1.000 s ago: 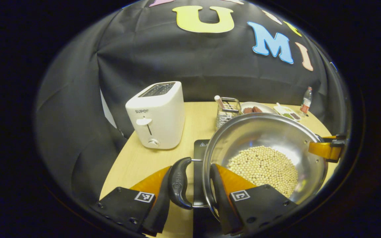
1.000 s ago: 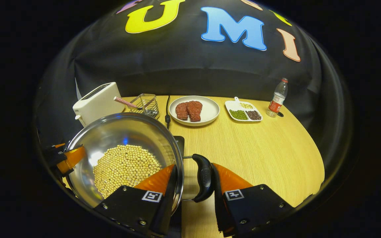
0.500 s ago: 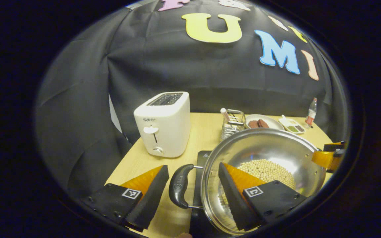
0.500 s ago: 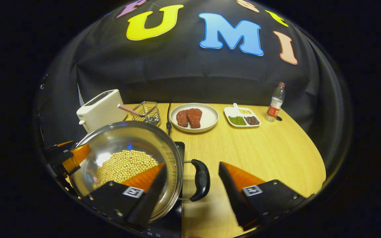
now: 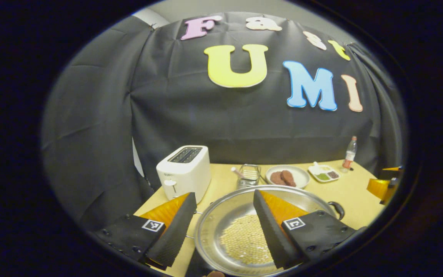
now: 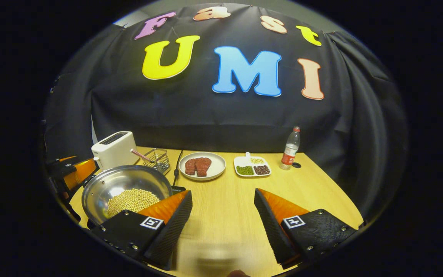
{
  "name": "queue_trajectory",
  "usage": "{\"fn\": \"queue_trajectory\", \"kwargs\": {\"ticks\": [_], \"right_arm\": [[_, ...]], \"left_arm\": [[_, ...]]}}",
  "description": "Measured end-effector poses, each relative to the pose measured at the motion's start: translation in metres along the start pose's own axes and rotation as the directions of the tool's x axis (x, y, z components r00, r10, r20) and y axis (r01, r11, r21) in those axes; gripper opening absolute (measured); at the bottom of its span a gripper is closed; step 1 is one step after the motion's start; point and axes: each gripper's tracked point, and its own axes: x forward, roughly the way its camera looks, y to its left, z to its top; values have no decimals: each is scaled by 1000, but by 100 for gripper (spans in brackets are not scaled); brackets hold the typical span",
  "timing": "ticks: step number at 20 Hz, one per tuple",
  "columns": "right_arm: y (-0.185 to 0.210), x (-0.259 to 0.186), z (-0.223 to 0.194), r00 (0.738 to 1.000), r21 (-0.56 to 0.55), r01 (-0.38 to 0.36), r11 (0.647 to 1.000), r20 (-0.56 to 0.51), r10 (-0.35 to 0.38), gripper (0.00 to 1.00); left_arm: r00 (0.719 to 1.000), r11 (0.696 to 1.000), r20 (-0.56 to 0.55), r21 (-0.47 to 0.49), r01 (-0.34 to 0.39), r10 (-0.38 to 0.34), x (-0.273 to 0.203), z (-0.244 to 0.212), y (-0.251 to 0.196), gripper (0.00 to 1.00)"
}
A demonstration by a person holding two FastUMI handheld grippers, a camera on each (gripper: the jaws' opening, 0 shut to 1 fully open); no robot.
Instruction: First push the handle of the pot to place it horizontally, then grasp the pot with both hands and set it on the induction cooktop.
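A steel pot (image 5: pixel 221 215) holding pale beans (image 5: pixel 244 240) rests on the black induction cooktop (image 5: pixel 196 265), with a black side handle (image 5: pixel 337 209) on its far side. My left gripper (image 5: pixel 223 227) hangs open above and in front of the pot, touching nothing. In the right gripper view the pot (image 6: pixel 110 184) and its beans (image 6: pixel 131 200) sit at lower left, a corner of the cooktop (image 6: pixel 178 189) peeking out behind. My right gripper (image 6: pixel 221 219) is open over bare table to the pot's right. The other gripper (image 6: pixel 71 173) shows at the left edge.
A white toaster (image 5: pixel 185 171), a wire rack (image 5: pixel 248 175), a plate of meat (image 6: pixel 202 166), a divided dish of beans (image 6: pixel 252 167) and a bottle (image 6: pixel 290 148) line the back of the wooden table (image 6: pixel 302 192). A black cord (image 6: pixel 177 167) runs to the cooktop.
Both grippers let go of the pot's handles, opened and pulled back and up. The pot stays on the cooktop and now looks smaller and farther off.
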Motion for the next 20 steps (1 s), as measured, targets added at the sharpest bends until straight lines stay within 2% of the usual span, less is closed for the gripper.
{"fn": "queue_trajectory", "kwargs": {"ticks": [3,5,7,10,12,13,17,20], "right_arm": [[-30,-25,9,998,-6,-11,1000,60,12,97],[-50,-46,15,995,-1,-24,1000,93,24,97],[-66,-68,13,992,8,-32,999,123,31,97],[-95,-101,17,984,24,-52,998,174,47,98],[-113,-123,18,978,23,-60,998,201,55,98],[-122,-135,20,974,21,-65,998,217,59,98],[-148,-174,25,962,21,-85,996,261,76,97],[-158,-198,31,954,29,-95,995,288,83,97]], "left_arm": [[998,1000,61,6,7,-8,-34,21,-39,97],[995,1000,98,16,13,-14,-58,32,-65,94],[992,1000,123,20,19,-21,-85,40,-90,100],[985,999,168,26,22,-26,-125,53,-122,96],[981,999,191,31,21,-27,-154,58,-144,100],[979,999,201,32,23,-28,-168,58,-153,93],[971,1000,238,21,15,-20,-220,66,-179,100],[963,999,271,33,9,-17,-249,77,-187,98]]}}
